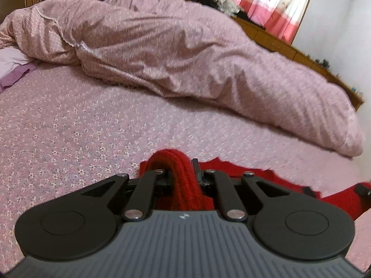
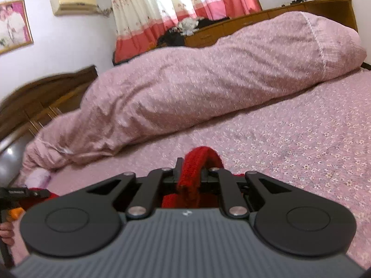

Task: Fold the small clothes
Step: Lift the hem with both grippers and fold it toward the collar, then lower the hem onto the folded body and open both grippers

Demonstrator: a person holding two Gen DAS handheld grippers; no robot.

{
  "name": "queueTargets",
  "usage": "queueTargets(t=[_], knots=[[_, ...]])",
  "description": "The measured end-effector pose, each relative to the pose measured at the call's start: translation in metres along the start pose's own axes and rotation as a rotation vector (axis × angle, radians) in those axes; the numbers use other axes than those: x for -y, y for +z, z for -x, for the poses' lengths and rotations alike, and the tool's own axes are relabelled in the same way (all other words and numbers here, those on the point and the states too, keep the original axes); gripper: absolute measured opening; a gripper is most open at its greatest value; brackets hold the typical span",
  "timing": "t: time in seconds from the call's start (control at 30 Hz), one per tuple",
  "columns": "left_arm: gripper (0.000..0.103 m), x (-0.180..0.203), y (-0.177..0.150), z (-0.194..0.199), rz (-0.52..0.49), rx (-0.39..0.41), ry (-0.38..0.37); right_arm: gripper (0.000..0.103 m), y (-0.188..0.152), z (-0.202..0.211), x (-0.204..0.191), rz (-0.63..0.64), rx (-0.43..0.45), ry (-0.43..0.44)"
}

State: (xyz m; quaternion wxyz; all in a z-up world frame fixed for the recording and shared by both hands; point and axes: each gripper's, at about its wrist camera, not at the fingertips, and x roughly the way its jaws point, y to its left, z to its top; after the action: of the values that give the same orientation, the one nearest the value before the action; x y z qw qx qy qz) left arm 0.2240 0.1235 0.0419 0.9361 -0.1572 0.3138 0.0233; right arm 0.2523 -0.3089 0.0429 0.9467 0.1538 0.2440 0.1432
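Observation:
A red knitted garment [image 1: 183, 180] lies on the pink flowered bedsheet [image 1: 69, 134]. My left gripper [image 1: 180, 171] is shut on a bunched ribbed fold of it, which bulges up between the jaws; more red fabric spreads to the right [image 1: 278, 180]. In the right wrist view my right gripper [image 2: 192, 173] is shut on another red edge of the garment [image 2: 199, 159], held just above the sheet [image 2: 301, 150]. The left gripper's tip shows at the left edge of the right wrist view [image 2: 20, 192]. The fingertips of both grippers are mostly hidden by fabric.
A rumpled pink duvet [image 1: 174, 53] lies along the far side of the bed, also in the right wrist view [image 2: 197, 81]. A purple pillow [image 1: 11, 69] sits at far left. A wooden headboard shelf [image 2: 278, 18] and curtains [image 2: 180, 0] stand behind.

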Motion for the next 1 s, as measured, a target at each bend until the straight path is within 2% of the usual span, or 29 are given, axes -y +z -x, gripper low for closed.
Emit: queueTargets(t=[0.27, 0.43, 0.7, 1.0], knots=[[0.012, -0.001, 0.002, -0.062, -0.056, -0.065, 0.057, 0.013, 0.0, -0.051, 0.004, 0.02, -0.046, -0.057], [0.012, -0.005, -0.007, -0.086, -0.09, -0.111, 0.098, 0.013, -0.009, -0.075, 0.014, 0.02, -0.096, -0.105], [0.013, 0.002, -0.012, -0.101, -0.171, -0.124, 0.126, 0.015, -0.027, -0.098, 0.022, 0.038, -0.16, -0.16], [0.014, 0.011, -0.005, -0.086, -0.208, -0.14, 0.126, 0.016, -0.022, -0.095, 0.017, 0.074, -0.182, -0.177]])
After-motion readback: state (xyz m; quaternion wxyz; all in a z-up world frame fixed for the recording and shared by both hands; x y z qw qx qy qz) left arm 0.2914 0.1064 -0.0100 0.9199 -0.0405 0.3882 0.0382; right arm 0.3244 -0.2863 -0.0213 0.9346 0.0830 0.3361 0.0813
